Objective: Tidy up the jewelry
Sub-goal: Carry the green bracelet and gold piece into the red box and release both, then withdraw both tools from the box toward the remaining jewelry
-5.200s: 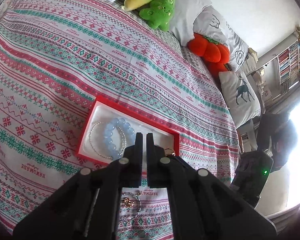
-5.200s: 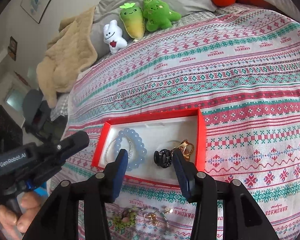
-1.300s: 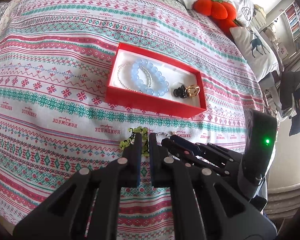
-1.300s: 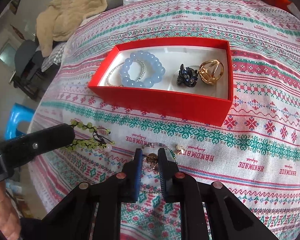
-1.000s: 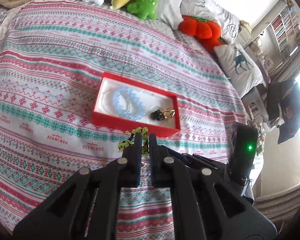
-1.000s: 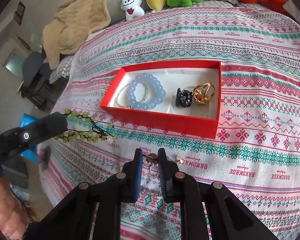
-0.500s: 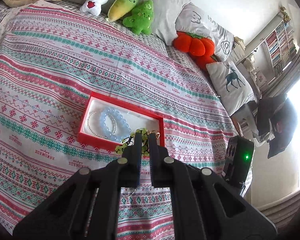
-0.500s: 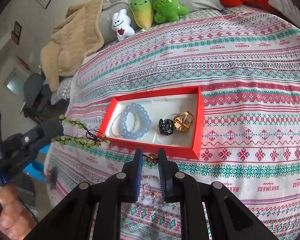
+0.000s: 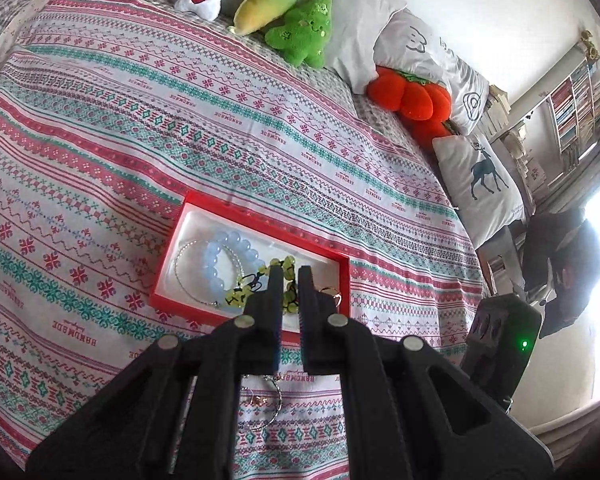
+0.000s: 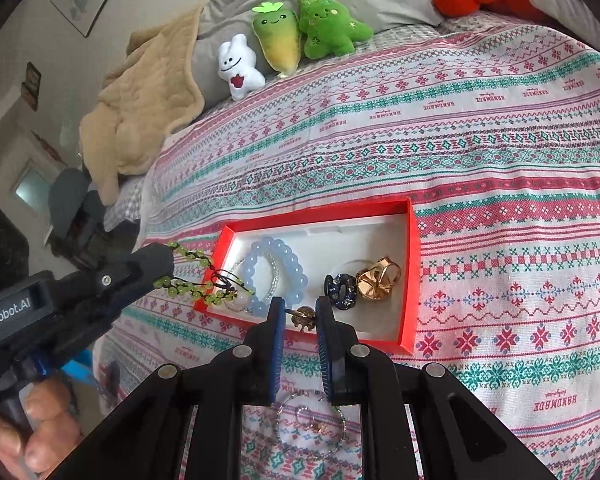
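Left gripper (image 10: 168, 258) jaws clamped the green bead bracelet (image 10: 204, 284), hanging over the red box (image 10: 414, 264) for release; right gripper (image 10: 300, 314) jaws pinched a small gold piece (image 10: 303, 315).

Both wrist cams: above red box (image 9: 204, 304)

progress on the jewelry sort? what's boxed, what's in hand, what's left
Boxed: blue bead bracelet, thin pearl strand, dark ring and gold ring lie in the red box.
In hand: left gripper is shut on the green bead bracelet, dangling at the box's left end; right gripper pinches a small gold piece above the near wall.
Left: a thin hoop bracelet on the bedspread.
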The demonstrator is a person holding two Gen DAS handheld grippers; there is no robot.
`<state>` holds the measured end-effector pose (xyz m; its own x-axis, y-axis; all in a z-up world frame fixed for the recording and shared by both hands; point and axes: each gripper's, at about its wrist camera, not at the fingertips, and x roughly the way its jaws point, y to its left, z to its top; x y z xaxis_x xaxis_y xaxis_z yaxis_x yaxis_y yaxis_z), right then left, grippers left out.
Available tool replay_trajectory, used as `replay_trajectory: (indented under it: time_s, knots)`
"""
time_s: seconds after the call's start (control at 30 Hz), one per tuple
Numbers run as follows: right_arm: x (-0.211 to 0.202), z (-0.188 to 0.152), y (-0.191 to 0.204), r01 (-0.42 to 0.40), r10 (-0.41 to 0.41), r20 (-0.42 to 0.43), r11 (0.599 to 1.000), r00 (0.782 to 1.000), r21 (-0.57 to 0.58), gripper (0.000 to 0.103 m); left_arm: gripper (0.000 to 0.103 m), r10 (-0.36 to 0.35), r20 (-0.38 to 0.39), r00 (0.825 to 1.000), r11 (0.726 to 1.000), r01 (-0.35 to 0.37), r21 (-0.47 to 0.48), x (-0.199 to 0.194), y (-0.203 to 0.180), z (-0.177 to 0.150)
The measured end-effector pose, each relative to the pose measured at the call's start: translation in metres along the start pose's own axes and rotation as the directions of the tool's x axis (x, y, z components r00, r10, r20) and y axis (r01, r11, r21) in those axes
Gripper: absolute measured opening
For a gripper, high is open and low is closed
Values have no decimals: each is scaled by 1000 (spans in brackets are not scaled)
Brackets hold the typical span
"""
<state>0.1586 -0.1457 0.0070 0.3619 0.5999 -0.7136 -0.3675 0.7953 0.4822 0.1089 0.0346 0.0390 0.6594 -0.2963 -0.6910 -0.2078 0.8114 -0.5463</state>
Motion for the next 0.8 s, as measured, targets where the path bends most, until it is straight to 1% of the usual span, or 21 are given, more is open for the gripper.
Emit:
replay_trajectory:
  time_s: [0.17,0.27,0.33,0.4,0.57,0.6,0.67,0.8]
  knots:
    - [10,2,0,18,-18,-3,1000,1000,1,16,8,19,-13,1000,1000,-19,-2,9,3,0]
    - [10,3,0,6,-6,6,1000,1000,2,17,8,14,-14,1000,1000,-15,-14,8,6,2]
    - [7,4,0,0,0,12,1000,1000,7,34,8,14,-15,1000,1000,-14,-14,7,7,2]
    - [-1,6,-1,-13,13,30,1000,999,20,40,8,13,-13,1000,1000,-14,-9,5,6,2]
    - [-23,9,-8,-25,21,77,999,997,46,40,9,29,-9,1000,999,-29,23,-4,4,-3]
    - [-26,9,-10,-28,24,79,998,997,56,41,10,35,-11,999,999,-34,25,-5,5,-4]
    - [-31,8,-15,-22,16,70,997,997,80,44,12,45,-18,999,999,-45,21,-7,7,-8]
    - [-32,4,-28,19,-23,32,992,999,126,45,12,63,-34,997,997,-62,42,-12,8,-14]
